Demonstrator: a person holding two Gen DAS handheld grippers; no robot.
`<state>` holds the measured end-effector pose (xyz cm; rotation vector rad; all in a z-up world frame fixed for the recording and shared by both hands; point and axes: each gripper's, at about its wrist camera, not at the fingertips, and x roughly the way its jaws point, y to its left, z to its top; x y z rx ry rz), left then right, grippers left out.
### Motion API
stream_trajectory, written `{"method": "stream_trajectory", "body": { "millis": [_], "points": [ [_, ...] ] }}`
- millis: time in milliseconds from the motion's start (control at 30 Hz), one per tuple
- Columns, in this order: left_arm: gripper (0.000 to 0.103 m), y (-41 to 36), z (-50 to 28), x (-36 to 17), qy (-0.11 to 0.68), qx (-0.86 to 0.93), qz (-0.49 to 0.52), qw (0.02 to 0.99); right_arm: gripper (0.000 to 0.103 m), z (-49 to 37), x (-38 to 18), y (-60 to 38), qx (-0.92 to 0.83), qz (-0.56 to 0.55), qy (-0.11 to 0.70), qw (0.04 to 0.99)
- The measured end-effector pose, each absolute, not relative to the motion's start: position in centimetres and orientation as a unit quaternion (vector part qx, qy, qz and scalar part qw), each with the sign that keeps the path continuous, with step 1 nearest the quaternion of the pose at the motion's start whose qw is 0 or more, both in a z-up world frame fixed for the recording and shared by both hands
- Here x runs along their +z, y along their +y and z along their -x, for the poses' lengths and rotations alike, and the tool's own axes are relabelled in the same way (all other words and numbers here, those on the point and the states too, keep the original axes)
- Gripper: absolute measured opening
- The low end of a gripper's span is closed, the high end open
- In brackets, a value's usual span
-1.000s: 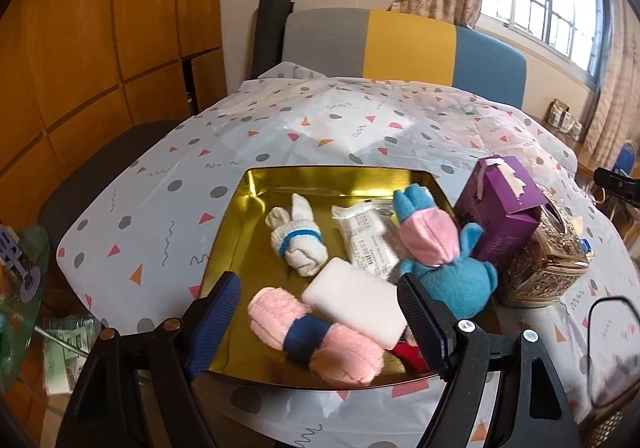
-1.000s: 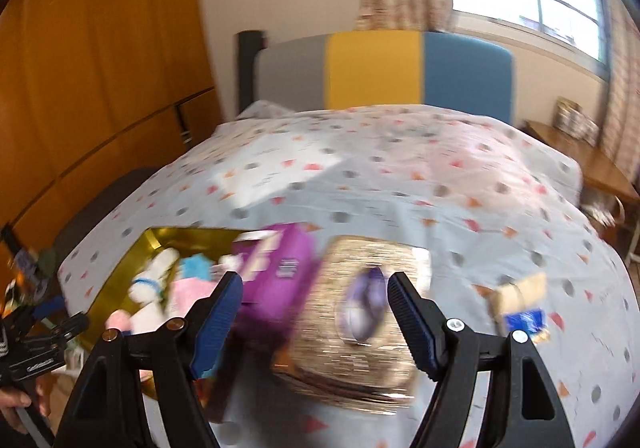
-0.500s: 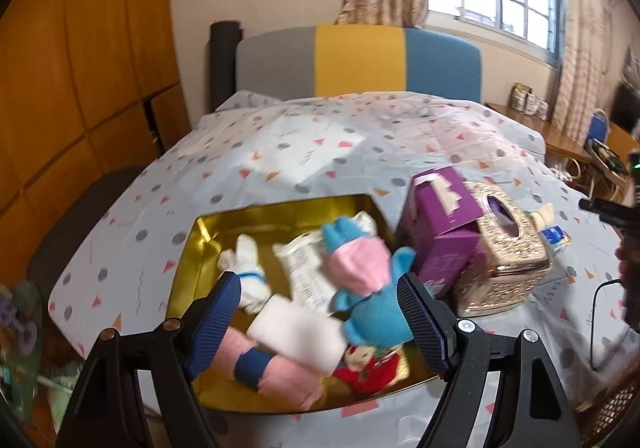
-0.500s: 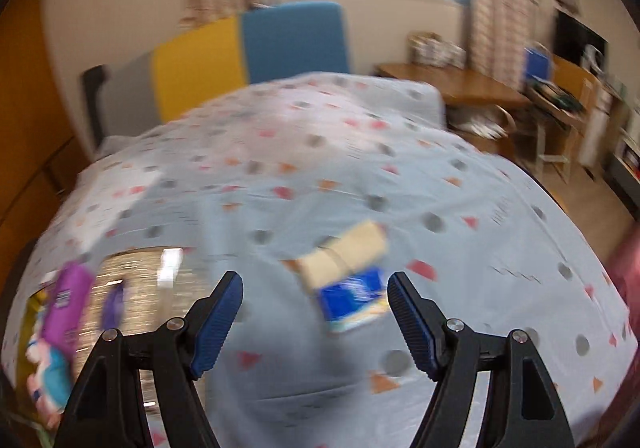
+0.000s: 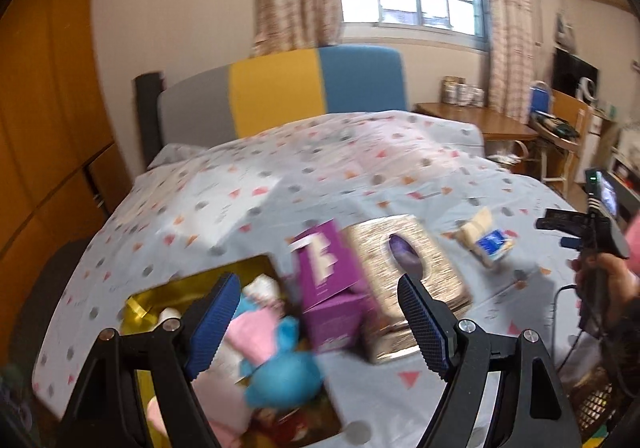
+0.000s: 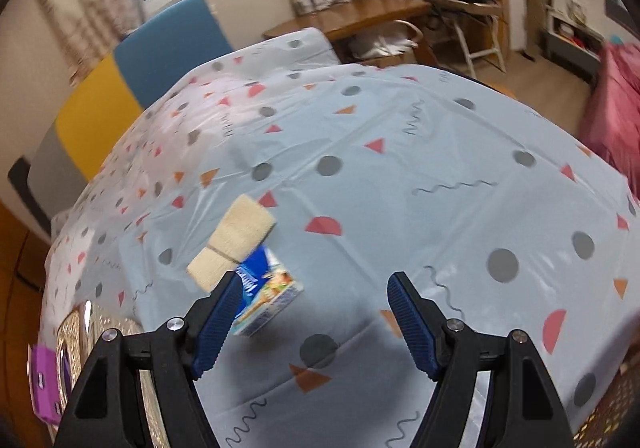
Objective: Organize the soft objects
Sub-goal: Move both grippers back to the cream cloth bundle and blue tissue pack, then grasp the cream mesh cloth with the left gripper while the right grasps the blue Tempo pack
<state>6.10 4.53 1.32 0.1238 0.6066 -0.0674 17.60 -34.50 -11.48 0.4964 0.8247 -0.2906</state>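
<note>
A gold tray (image 5: 140,308) at the lower left holds a blue and pink plush toy (image 5: 280,368), a pink fuzzy piece (image 5: 250,332) and other soft items, blurred. My left gripper (image 5: 320,324) hangs open above the tray's right end with nothing between its fingers. A beige sponge (image 6: 234,240) and a blue tissue pack (image 6: 264,300) lie together on the patterned tablecloth (image 6: 400,176). My right gripper (image 6: 312,318) stands open just right of the pack, its left finger overlapping the pack's edge in view. The sponge (image 5: 476,226) and pack (image 5: 494,246) also show in the left wrist view.
A purple box (image 5: 332,280) and a gold tissue box (image 5: 408,276) stand beside the tray. A hand (image 5: 604,280) holds the other gripper at the right edge. A chair back (image 5: 280,96) rises beyond the table, and a wooden desk (image 6: 360,16) stands further off.
The left gripper's view has swung right and up, from the tray toward the boxes. The right gripper's view has swept right off the gold box and dropped closer to the sponge and tissue pack.
</note>
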Motion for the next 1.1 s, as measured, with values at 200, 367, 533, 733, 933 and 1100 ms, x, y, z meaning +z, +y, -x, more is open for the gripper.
{"method": "stream_trajectory", "body": {
  "millis": [200, 367, 533, 733, 933, 1100],
  "points": [
    [0.081, -1.6, -8.5, 1.9, 0.294, -0.098, -0.091, 0.946, 0.076, -16.9, -12.3, -36.8, -0.161, -0.297, 0.399, 0.852],
    [0.081, -7.0, -11.2, 1.0, 0.318, -0.148, -0.108, 0.930, 0.076, -16.5, -12.5, -37.7, -0.167, -0.322, 0.396, 0.844],
    [0.080, -12.3, -14.8, -1.3, 0.369, -0.186, -0.126, 0.902, 0.076, -16.1, -12.5, -38.4, -0.167, -0.346, 0.385, 0.839],
    [0.065, -17.9, -20.5, -5.1, 0.421, -0.185, -0.160, 0.873, 0.076, -15.8, -12.5, -39.0, -0.154, -0.371, 0.382, 0.832],
    [0.056, -21.0, -26.2, -9.5, 0.464, -0.169, -0.184, 0.850, 0.076, -16.0, -12.7, -38.9, -0.127, -0.388, 0.385, 0.828],
    [0.056, -23.0, -29.8, -12.1, 0.473, -0.166, -0.208, 0.840, 0.076, -16.0, -12.7, -38.8, -0.110, -0.399, 0.381, 0.827]
  ]
}}
